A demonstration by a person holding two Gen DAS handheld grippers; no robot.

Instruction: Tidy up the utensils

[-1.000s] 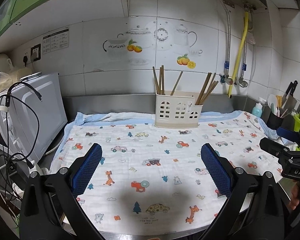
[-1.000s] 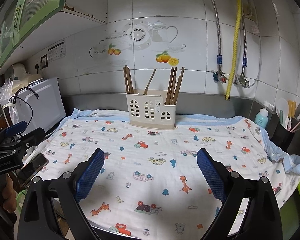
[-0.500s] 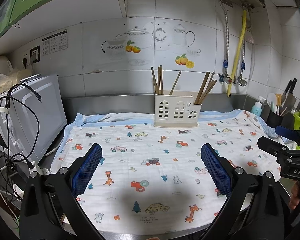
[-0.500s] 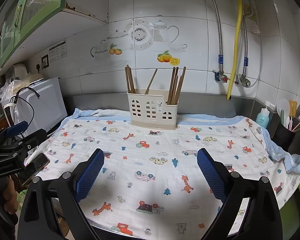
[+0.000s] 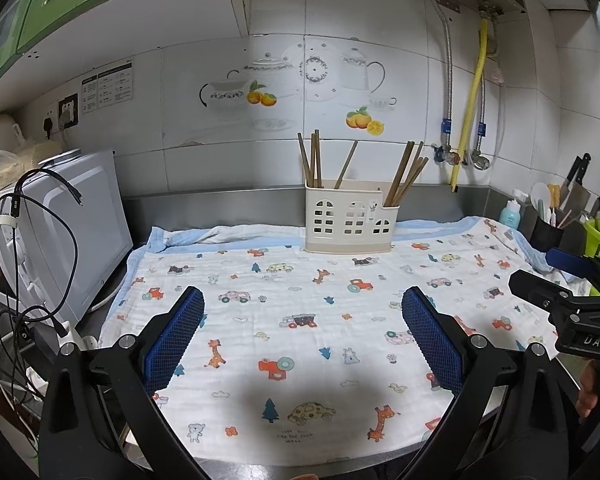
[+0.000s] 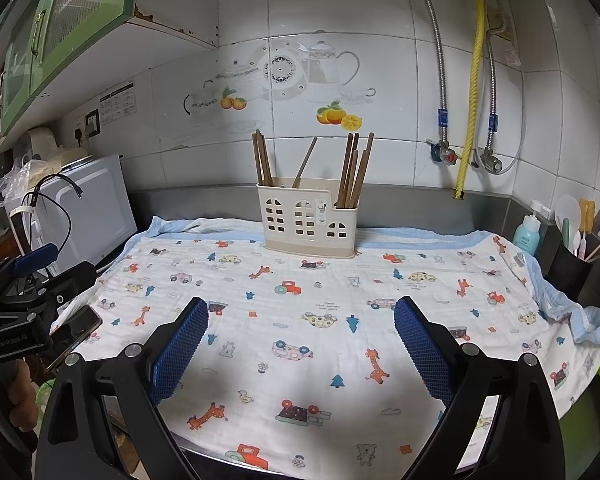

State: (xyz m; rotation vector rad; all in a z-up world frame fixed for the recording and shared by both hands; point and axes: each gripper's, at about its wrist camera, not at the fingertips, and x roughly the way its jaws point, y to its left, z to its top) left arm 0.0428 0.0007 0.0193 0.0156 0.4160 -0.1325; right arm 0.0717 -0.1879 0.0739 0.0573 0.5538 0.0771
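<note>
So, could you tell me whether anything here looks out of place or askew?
Nothing is spilled or damaged. The chopsticks stand in the holder, leaning unevenly, and the cloth is rumpled at its right corner.
</note>
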